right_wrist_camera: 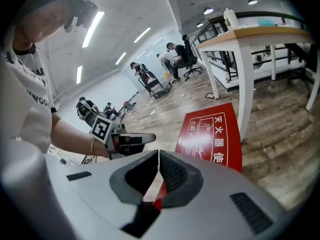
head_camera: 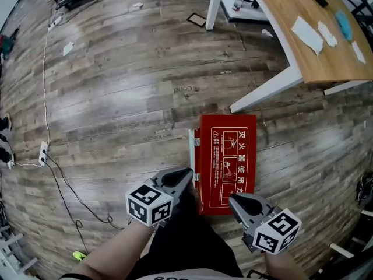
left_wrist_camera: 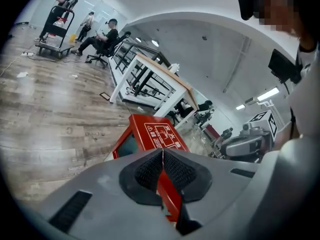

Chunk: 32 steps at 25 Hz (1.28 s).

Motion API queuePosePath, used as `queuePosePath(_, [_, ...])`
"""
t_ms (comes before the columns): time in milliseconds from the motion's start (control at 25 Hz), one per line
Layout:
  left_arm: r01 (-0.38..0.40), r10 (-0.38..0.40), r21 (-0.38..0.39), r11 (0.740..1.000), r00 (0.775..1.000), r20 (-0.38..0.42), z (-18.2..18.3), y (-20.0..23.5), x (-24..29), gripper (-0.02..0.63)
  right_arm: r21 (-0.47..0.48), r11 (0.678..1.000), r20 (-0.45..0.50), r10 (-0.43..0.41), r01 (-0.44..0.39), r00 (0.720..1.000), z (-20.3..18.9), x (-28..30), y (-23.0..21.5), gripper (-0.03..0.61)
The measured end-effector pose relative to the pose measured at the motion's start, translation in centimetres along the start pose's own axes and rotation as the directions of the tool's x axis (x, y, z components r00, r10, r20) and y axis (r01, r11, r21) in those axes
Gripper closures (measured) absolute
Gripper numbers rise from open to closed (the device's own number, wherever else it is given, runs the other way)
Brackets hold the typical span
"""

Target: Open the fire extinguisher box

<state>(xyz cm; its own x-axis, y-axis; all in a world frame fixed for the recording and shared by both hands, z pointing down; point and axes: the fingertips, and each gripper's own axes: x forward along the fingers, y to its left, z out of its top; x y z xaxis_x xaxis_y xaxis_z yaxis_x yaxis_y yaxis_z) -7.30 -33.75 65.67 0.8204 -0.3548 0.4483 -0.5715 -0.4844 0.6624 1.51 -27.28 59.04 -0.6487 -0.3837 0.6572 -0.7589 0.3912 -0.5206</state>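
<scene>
The red fire extinguisher box [head_camera: 227, 156] stands on the wooden floor just in front of me, its top printed with white instructions. Its glazed front [left_wrist_camera: 127, 146] faces left in the left gripper view. My left gripper [head_camera: 189, 172] hovers by the box's near left edge, jaws shut and empty [left_wrist_camera: 162, 150]. My right gripper [head_camera: 232, 198] hangs over the box's near edge, also shut with nothing between its pads [right_wrist_camera: 159, 153]. In the right gripper view the box top [right_wrist_camera: 212, 134] lies ahead, with the left gripper [right_wrist_camera: 125, 140] off to the left.
A wooden desk [head_camera: 303, 34] on white legs [head_camera: 262, 92] stands beyond the box to the right. A power strip [head_camera: 42, 151] and cables trail across the floor on the left. People sit on chairs [left_wrist_camera: 100, 39] far off.
</scene>
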Motion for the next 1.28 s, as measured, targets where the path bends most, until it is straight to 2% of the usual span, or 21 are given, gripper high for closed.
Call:
queuePosePath(200, [0.049,-0.053,-0.064,0.997,0.997,-0.063,-1.3,2.6,3.3,0.599,0.038,0.999,-0.041,0.007,-0.006,0.999,-1.9,1.2,-1.0,0.568])
queuePosePath(240, [0.066,-0.071,-0.084,0.994,0.996,-0.06,-1.3,3.0,3.9,0.571,0.046,0.999,-0.047,0.01,-0.008,0.999,-2.2,1.4,-1.3,0.568])
queuePosePath(320, [0.107,-0.113,-0.137,0.985,0.993,-0.039,-1.3,3.5,4.9,0.459,0.057,0.998,-0.058,0.018,-0.014,0.998,-2.7,1.7,-1.5,0.568])
queuePosePath(440, [0.158,-0.168,-0.222,0.962,0.985,-0.027,-2.1,4.5,6.3,0.357,0.067,0.998,-0.064,0.024,-0.02,0.998,-3.3,2.1,-1.7,0.568])
queuePosePath(520, [0.199,-0.219,-0.298,0.934,0.975,-0.035,-3.1,4.8,7.3,0.35,0.08,0.997,-0.067,0.028,-0.022,0.997,-3.7,2.4,-1.7,0.568])
queuePosePath(680, [0.307,-0.331,-0.456,0.835,0.943,0.028,-4.0,3.7,9.3,0.35,0.103,0.994,-0.072,0.031,-0.024,0.997,-4.6,2.9,-1.5,0.568])
queuePosePath(720, [0.326,-0.349,-0.465,0.823,0.936,0.038,-4.1,3.3,9.5,0.35,0.106,0.994,-0.07,0.033,-0.025,0.997,-4.6,2.9,-1.3,0.568])
queuePosePath(840, [0.361,-0.388,-0.435,0.825,0.921,0.031,-4.2,2.4,9.9,0.351,0.112,0.993,-0.059,0.028,-0.021,0.998,-4.6,2.9,-1.2,0.568])
queuePosePath(960, [0.372,-0.403,-0.442,0.817,0.915,0.025,-4.0,2.0,9.9,0.354,0.126,0.992,-0.047,0.016,-0.01,0.999,-4.5,2.7,-1.4,0.568])
queuePosePath(1040, [0.393,-0.424,-0.463,0.794,0.905,0.04,-3.6,1.7,9.4,0.354,0.14,0.99,-0.036,0.011,-0.006,0.999,-4.4,2.6,-1.2,0.568])
queuePosePath(1160, [0.454,-0.487,-0.492,0.742,0.871,0.068,-2.4,0.6,8.2,0.354,0.145,0.989,-0.019,0.007,-0.004,1.0,-3.9,2.3,-1.0,0.568])
queuePosePath(1200, [0.471,-0.508,-0.493,0.731,0.859,0.067,-2.1,0.0,7.9,0.356,0.142,0.99,-0.013,0.005,-0.003,1.0,-3.7,2.1,-0.9,0.568])
queuePosePath(1280, [0.493,-0.54,-0.479,0.726,0.841,0.048,-1.4,-1.1,7.4,0.365,0.134,0.991,0.001,-0.001,0.001,1.0,-3.2,1.7,-0.8,0.568])
